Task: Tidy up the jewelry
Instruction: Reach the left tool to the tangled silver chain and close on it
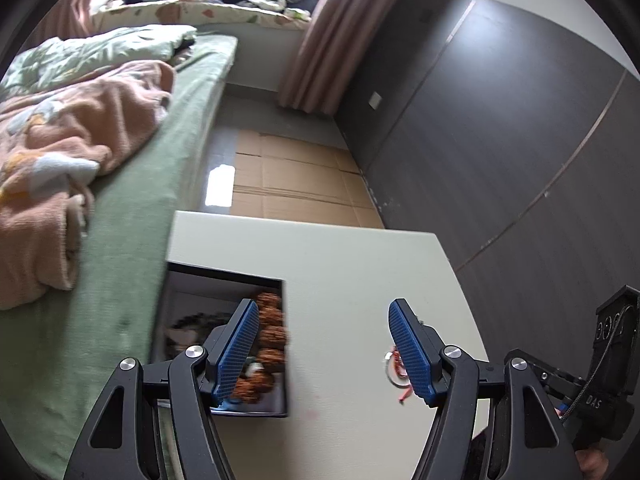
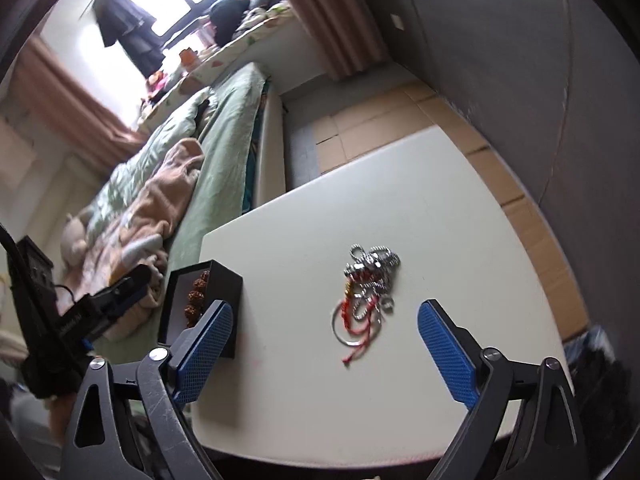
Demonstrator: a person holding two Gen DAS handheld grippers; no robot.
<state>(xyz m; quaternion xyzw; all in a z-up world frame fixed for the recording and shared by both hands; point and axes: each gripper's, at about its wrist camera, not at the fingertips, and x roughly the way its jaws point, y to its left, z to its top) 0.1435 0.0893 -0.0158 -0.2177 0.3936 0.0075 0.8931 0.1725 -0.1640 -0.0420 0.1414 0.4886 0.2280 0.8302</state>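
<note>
A black open box [image 1: 280, 408] sits at the left edge of the white table [image 1: 360, 256]. A bracelet of brown knobbly beads [image 1: 272, 332] lies inside it. My left gripper [image 1: 323, 304] is open above the table beside the box, with nothing between its fingers. A tangle of silver rings, chains and red cord [image 2: 368, 280] lies mid-table. It sits just ahead of my right gripper [image 2: 326, 306], which is wide open and empty. In the left wrist view the right finger half hides this jewelry pile [image 1: 394, 364]. The right wrist view also has the box [image 2: 228, 284].
A bed with a green sheet [image 1: 120, 280] and a pink blanket [image 1: 60, 152] presses against the table's left side. Flattened cardboard [image 1: 296, 184] covers the floor beyond the table. A dark panelled wall [image 1: 500, 140] runs along the right.
</note>
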